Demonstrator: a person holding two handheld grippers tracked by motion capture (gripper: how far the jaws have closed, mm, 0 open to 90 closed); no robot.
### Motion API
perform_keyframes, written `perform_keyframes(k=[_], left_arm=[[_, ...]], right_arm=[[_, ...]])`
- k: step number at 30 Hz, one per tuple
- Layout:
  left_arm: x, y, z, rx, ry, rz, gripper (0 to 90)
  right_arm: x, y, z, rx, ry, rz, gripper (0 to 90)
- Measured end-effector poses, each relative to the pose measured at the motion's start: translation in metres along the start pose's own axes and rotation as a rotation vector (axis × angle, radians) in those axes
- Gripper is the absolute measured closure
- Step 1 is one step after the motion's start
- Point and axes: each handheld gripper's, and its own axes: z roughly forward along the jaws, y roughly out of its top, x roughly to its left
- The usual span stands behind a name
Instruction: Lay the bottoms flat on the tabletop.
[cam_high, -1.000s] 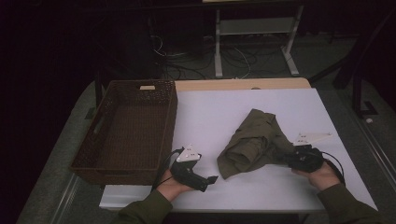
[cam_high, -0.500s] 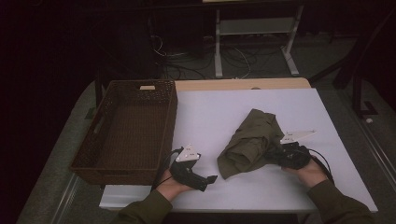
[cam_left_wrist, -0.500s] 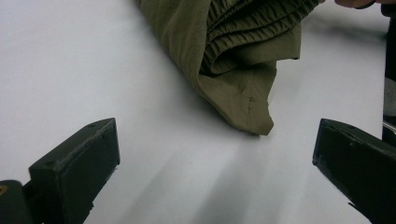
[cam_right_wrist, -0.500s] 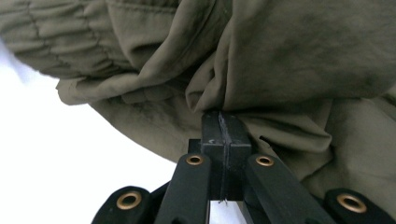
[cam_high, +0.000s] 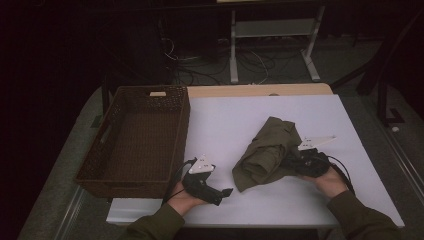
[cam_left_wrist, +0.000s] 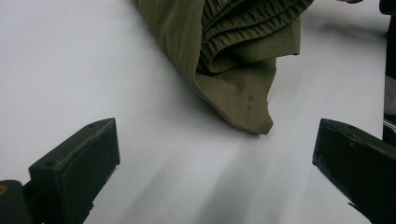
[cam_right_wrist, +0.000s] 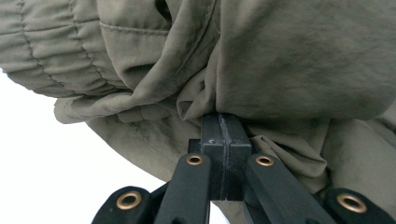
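Olive garment (cam_high: 267, 152) bunched in gathered folds, right tongs (cam_right_wrist: 226, 122) clamped on it, left tongs (cam_left_wrist: 215, 163) apart.

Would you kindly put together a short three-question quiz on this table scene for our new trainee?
1. True or false: the right tool is shut on the olive garment.
2. How do the jaws of the left tool stand? A) wide apart with only bare table between them B) clamped on the garment C) gripping the basket rim
3. What stands at the left of the white table in the high view?

Key:
1. True; the fabric is pinched between its closed jaws.
2. A; the garment's corner lies ahead of them, untouched.
3. A brown wicker basket, with nothing inside it.
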Motion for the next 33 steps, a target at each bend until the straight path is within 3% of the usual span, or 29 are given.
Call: perform_keyframes(k=[33], left_arm=[[0.0, 0.0, 0.001, 0.001, -0.004, 0.001, 0.0]], right_arm=[[-0.002, 0.023, 0.013, -0.032, 0.034, -0.018, 88.8]])
